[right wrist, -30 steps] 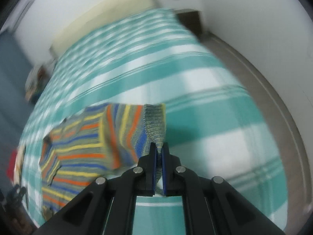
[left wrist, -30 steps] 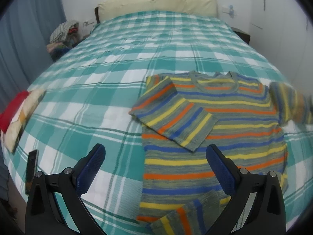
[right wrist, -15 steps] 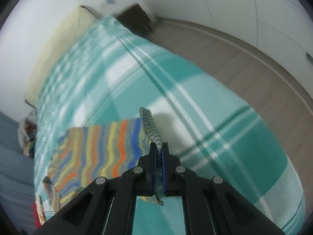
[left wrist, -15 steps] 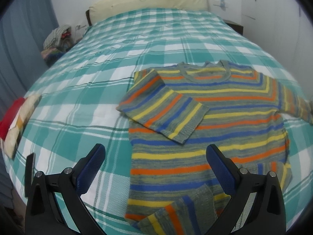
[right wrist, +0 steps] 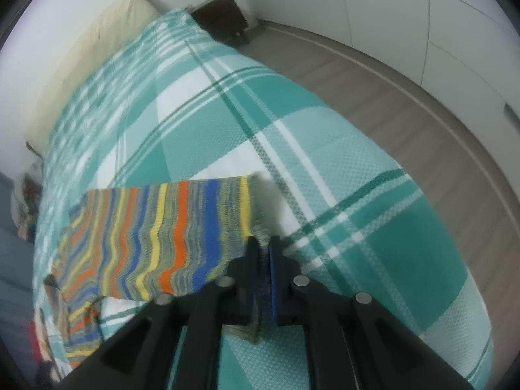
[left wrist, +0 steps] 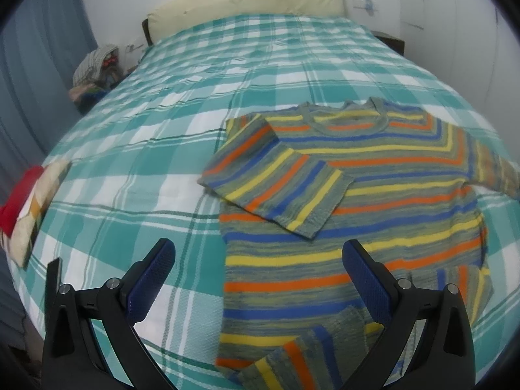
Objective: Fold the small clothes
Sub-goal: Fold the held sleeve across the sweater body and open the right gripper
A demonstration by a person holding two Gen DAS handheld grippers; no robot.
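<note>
A small striped sweater (left wrist: 373,201) in grey, orange, yellow and blue lies flat on the teal plaid bed. Its left sleeve (left wrist: 276,182) is folded across the chest. My left gripper (left wrist: 256,276) is open and empty, hovering over the sweater's lower left part. My right gripper (right wrist: 265,247) is shut on the cuff of the right sleeve (right wrist: 156,237) and holds that sleeve stretched out towards the bed's right edge. The same sleeve runs off to the right in the left wrist view (left wrist: 497,172).
The bed (left wrist: 162,130) has a cream headboard cushion (left wrist: 243,3) at the far end. Folded red and cream cloth (left wrist: 26,201) lies at the left edge. A pile of clothes (left wrist: 94,71) sits beside the bed. A dark nightstand (right wrist: 224,19) and wood floor (right wrist: 406,104) lie right of the bed.
My right gripper has pulled the sleeve outward and lower towards the bed's right edge, so the sleeve lies flatter. My left gripper has drifted slightly and stays open.
</note>
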